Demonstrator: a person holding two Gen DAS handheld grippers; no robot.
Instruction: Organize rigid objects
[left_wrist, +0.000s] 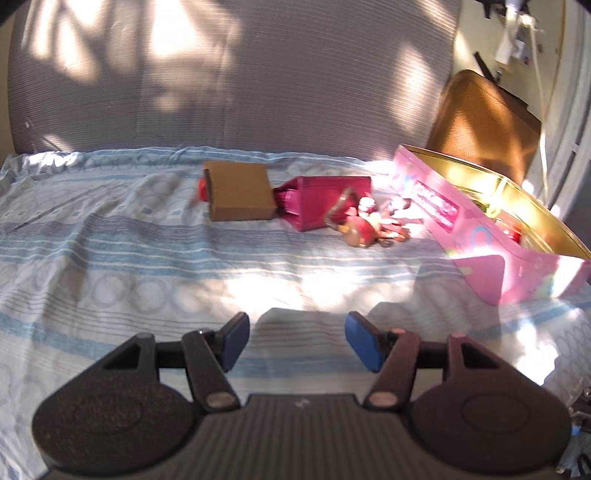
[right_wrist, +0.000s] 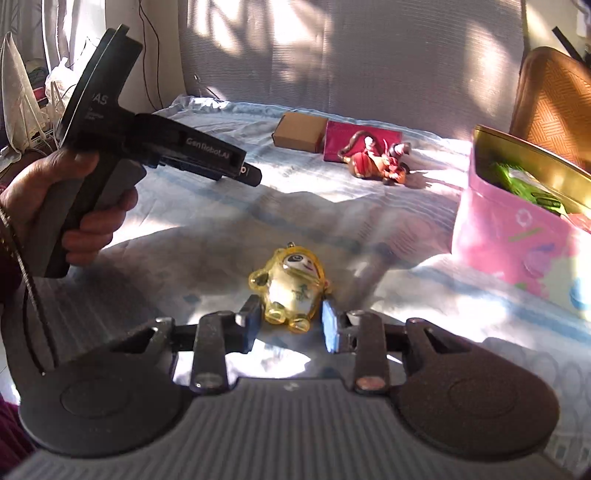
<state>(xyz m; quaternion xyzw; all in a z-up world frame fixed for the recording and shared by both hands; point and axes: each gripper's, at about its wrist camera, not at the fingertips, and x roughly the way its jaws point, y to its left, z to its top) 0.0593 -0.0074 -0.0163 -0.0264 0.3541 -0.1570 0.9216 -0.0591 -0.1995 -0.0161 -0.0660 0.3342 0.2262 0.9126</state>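
Observation:
My right gripper (right_wrist: 290, 325) is shut on a yellow translucent panda figurine (right_wrist: 291, 288), holding it above the bed. My left gripper (left_wrist: 295, 339) is open and empty, low over the striped bedsheet (left_wrist: 147, 258); its body also shows in the right wrist view (right_wrist: 155, 147), held by a hand. At the far side lie a brown cardboard box (left_wrist: 240, 192) (right_wrist: 299, 131), a magenta pouch (left_wrist: 317, 203) (right_wrist: 354, 142) and a red-brown toy figure (left_wrist: 369, 221) (right_wrist: 376, 162). A pink box with a gold inside (left_wrist: 480, 236) (right_wrist: 517, 236) stands at the right.
A grey upholstered headboard (left_wrist: 240, 74) rises behind the bed. An orange woven chair back (left_wrist: 484, 122) (right_wrist: 554, 99) stands behind the pink box. Green and red items lie inside the box (right_wrist: 528, 184). Curtains and cables are at the left (right_wrist: 29, 92).

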